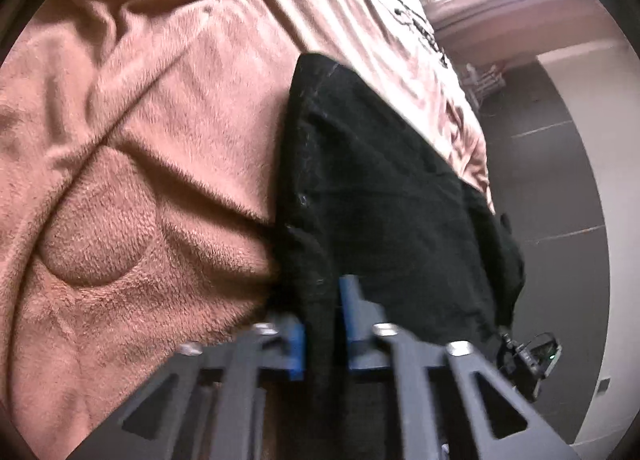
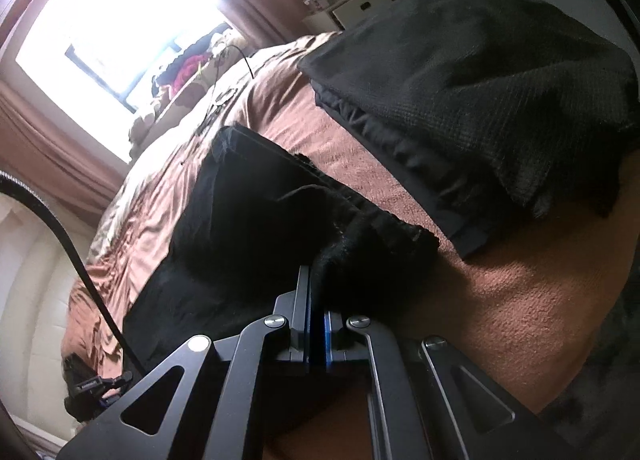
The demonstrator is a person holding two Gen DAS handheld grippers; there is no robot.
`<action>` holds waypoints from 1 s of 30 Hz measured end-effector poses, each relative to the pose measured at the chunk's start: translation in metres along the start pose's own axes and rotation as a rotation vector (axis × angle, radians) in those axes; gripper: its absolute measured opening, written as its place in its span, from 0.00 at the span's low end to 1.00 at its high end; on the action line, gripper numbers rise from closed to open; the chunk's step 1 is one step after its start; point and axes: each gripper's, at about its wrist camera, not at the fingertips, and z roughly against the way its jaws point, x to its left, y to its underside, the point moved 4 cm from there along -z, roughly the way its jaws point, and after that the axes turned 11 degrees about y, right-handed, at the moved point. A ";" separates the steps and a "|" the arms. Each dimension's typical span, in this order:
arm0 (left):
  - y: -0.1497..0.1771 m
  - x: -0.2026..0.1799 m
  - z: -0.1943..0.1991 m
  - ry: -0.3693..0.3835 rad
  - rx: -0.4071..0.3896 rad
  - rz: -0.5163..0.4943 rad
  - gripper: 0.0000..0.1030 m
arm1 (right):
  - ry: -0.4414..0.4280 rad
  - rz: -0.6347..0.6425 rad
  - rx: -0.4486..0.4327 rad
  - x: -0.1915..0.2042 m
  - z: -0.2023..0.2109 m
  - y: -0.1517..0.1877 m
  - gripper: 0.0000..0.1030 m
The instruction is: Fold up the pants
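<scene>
A rumpled pink blanket (image 1: 140,132) is spread over the bed. A stack of dark folded cloth (image 2: 480,92) is laid on it. A bright window (image 2: 120,12) is seen beyond, with a white box (image 2: 362,4) near the wall.

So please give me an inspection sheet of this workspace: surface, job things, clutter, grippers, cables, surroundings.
Surface: bed with brown fleece blanket, wrinkled.
Job's things: black pants lying on the blanket, at the bed edge.
Clutter: pile of folded dark clothes beside them.
Grippers: left hand-held gripper shut on the pants; right hand-held gripper shut on the pants.
Cables: black cable at the bed edge.
Surroundings: bright window, grey tiled floor.
</scene>
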 end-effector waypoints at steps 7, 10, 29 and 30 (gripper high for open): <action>0.001 -0.026 0.033 0.054 -0.083 -0.014 0.05 | 0.003 -0.010 0.039 0.006 0.002 -0.001 0.01; -0.002 -0.034 0.046 0.093 -0.102 -0.012 0.05 | 0.005 -0.011 0.044 0.007 0.006 -0.003 0.01; -0.010 -0.014 0.133 0.104 -0.203 0.007 0.05 | -0.031 0.039 0.145 0.059 0.003 0.030 0.01; -0.011 -0.010 0.142 0.101 -0.210 0.010 0.05 | -0.032 0.053 0.153 0.067 0.003 0.034 0.01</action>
